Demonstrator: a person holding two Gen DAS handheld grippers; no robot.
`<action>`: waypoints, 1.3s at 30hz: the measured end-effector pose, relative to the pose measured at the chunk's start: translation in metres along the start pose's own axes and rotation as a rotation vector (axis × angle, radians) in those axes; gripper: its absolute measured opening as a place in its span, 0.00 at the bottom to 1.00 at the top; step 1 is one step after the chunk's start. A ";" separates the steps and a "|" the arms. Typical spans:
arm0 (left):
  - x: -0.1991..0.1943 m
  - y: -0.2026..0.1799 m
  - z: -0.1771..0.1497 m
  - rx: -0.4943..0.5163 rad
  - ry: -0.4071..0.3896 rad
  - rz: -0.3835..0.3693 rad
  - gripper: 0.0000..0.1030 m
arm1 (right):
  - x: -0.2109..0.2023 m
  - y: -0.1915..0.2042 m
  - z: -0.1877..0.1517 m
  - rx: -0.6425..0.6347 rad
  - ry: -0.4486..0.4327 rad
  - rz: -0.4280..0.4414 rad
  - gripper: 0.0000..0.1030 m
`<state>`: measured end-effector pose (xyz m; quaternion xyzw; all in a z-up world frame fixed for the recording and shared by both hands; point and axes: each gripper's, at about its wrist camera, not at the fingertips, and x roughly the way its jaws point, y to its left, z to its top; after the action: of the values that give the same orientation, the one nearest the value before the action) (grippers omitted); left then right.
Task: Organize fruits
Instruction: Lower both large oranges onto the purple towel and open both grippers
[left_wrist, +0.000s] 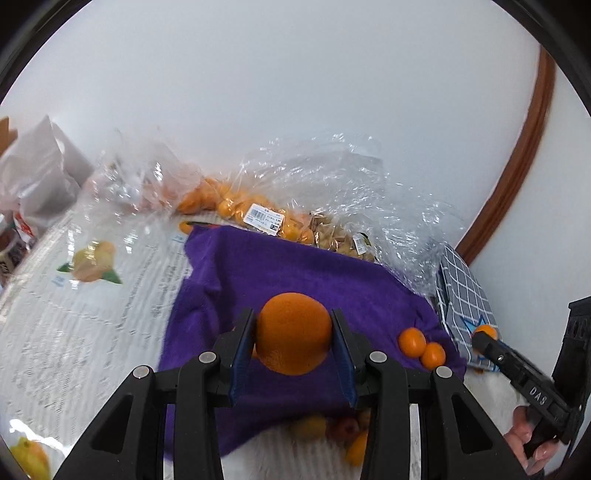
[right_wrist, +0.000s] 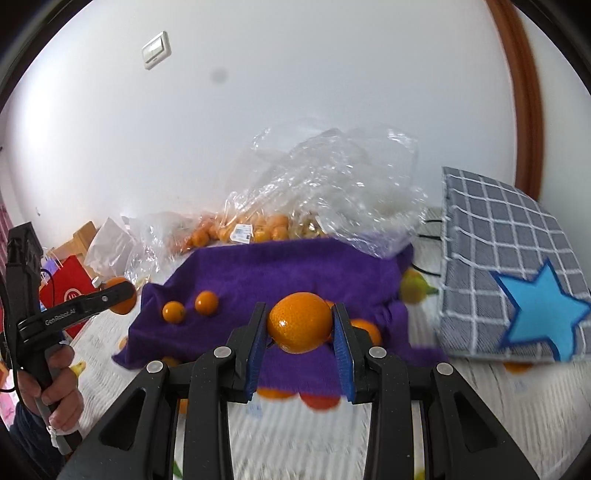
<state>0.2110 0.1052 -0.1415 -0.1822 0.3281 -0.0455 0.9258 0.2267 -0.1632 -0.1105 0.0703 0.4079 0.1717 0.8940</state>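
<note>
White wall (left_wrist: 295, 92) at the back, brown curved trim (left_wrist: 517, 177) to the right; below, a white printed table cover (left_wrist: 74, 325) with fruit pictures.

Item 1. My left gripper (left_wrist: 293, 345): blue pads pinching a large orange (left_wrist: 293, 332) by its sides, held above the purple towel (left_wrist: 295, 273). In the right wrist view this gripper appears at far left, gripped by my hand (right_wrist: 55, 387).

Item 2. My right gripper (right_wrist: 300, 332): pads pressed on a second orange (right_wrist: 300, 321), also clear of the towel. In the left wrist view it shows at lower right with an orange at its tip.

Item 3. Purple towel, spread on the cover, rumpled at its edges. Two small oranges (left_wrist: 421, 347) sit on it, touching each other in the left wrist view, just apart in the right wrist view. Another orange (right_wrist: 367, 330) lies on it behind the right pad.

Item 4. More fruit below the towel's near edge, partly hidden by my grippers; kind unclear from blur.

Item 5. Clear plastic bags (left_wrist: 332, 177) behind the towel, crumpled; one holds many small oranges (left_wrist: 236, 206) and bears a white price label (left_wrist: 264, 218); a bag beside it holds pale tan pieces, too blurred to name.

Item 6. Grey checked fabric box (right_wrist: 498, 258) with a blue star (right_wrist: 539, 306), right of the towel.

Item 7. White bag (left_wrist: 40, 173) and a red bag (right_wrist: 68, 288) at far left.

Item 8. Light switch (right_wrist: 157, 50) on the wall.
</note>
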 end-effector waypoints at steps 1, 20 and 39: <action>0.007 0.000 0.001 -0.008 0.009 -0.006 0.37 | 0.005 0.002 0.003 -0.002 0.005 0.004 0.33; 0.052 -0.013 -0.021 0.100 0.140 -0.026 0.37 | 0.078 0.000 -0.016 0.013 0.211 -0.013 0.33; 0.038 -0.001 -0.013 0.032 0.077 -0.046 0.52 | 0.040 0.016 -0.015 -0.038 0.078 -0.085 0.51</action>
<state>0.2324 0.0926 -0.1735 -0.1729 0.3583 -0.0790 0.9140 0.2357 -0.1341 -0.1438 0.0291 0.4415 0.1440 0.8851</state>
